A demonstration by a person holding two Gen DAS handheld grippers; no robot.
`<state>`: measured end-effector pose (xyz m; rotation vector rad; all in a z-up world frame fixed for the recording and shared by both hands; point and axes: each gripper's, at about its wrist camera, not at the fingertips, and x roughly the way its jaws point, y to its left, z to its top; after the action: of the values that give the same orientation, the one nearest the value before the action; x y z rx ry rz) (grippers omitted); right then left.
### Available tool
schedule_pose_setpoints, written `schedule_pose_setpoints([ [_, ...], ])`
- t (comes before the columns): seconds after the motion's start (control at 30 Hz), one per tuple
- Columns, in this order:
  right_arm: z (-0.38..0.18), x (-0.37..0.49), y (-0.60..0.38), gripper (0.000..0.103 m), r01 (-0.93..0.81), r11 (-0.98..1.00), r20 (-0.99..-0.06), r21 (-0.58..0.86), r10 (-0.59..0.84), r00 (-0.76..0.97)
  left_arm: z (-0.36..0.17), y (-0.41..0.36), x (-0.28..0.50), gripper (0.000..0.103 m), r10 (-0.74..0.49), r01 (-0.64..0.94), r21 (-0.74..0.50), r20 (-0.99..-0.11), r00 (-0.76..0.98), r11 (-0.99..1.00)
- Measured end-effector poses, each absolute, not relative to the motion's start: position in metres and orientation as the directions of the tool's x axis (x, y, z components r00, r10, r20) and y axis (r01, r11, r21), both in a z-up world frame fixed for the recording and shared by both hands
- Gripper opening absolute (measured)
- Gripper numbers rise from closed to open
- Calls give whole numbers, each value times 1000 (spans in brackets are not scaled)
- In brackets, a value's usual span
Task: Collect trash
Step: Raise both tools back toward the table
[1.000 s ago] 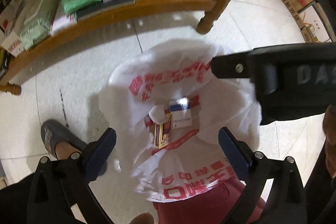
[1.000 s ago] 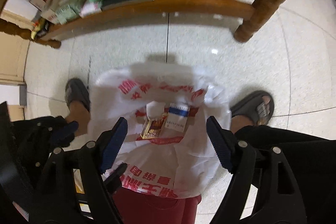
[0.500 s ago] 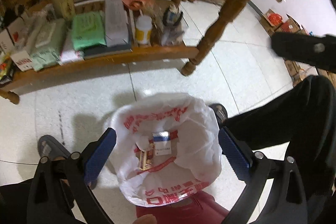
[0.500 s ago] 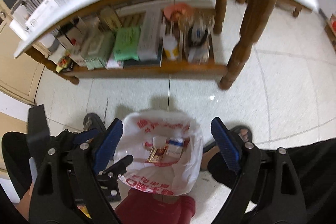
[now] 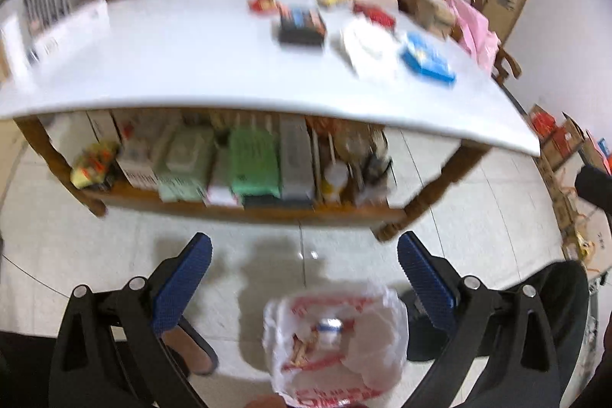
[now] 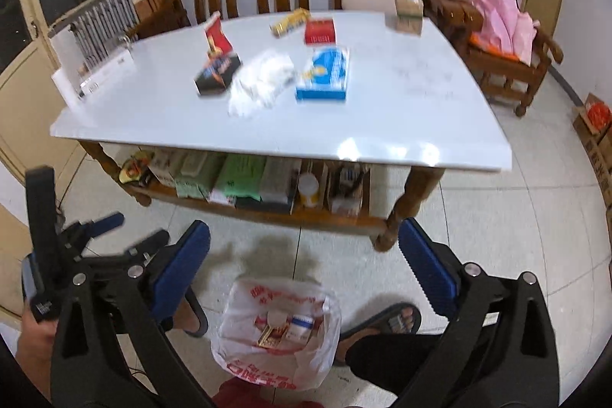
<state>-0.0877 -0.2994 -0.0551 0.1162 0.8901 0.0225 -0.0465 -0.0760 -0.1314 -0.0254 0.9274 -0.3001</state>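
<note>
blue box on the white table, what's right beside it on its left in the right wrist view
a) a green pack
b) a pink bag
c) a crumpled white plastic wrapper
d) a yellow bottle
c: in the right wrist view the blue box lies flat on the white table, and the crumpled white plastic wrapper sits just to its left; whether the two touch is too blurred to tell.

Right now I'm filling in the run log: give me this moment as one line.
left gripper open, empty | right gripper open, empty, jaws just opening | white bag holds packets | blue box on table
</note>
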Motion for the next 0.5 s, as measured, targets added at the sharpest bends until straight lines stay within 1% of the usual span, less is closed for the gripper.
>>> schedule_pose_setpoints([
  [0.13,-25,-78,-309,96,39,993,-739,112,57,671,-90,-73,-32,95,-228,226,-108,-753,617,968],
  [0.3,11,-58,-319,96,51,994,-699,98,33,714,-51,-69,-5,95,-206,192,-102,-719,664,976],
  [0.5,38,-26,-324,96,42,996,-701,84,29,713,-22,-77,26,95,-176,195,-56,-713,678,979],
])
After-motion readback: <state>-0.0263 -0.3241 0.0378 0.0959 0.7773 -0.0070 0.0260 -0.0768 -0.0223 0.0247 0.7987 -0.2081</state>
